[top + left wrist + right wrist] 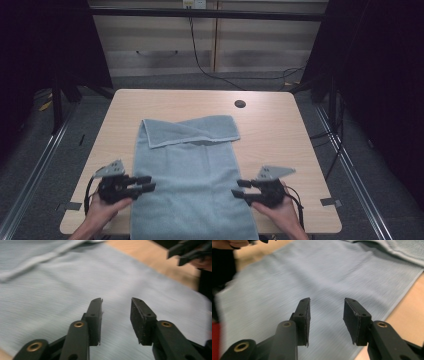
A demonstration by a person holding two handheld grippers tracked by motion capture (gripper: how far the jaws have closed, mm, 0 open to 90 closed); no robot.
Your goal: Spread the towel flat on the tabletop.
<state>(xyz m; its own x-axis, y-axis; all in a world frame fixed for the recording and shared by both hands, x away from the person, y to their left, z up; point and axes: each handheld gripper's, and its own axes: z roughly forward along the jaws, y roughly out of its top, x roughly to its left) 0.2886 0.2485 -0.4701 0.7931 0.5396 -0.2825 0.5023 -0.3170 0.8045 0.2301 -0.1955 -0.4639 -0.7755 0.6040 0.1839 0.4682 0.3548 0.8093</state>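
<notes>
A light blue towel (190,175) lies lengthwise on the wooden table (270,125), its far end folded back toward me in a band (192,131). My left gripper (150,183) hovers at the towel's left edge near the front, jaws apart with nothing between them. My right gripper (238,187) hovers at the towel's right edge, also open and empty. In the left gripper view the jaws (116,300) stand over the towel (62,290), with the other gripper (190,251) at the top right. In the right gripper view the jaws (327,300) point across the towel (312,277).
A dark round hole (240,104) sits in the table's far right part. Bare wood flanks the towel on both sides. Cables (205,65) trail on the floor behind the table, and dark curtains stand at both sides.
</notes>
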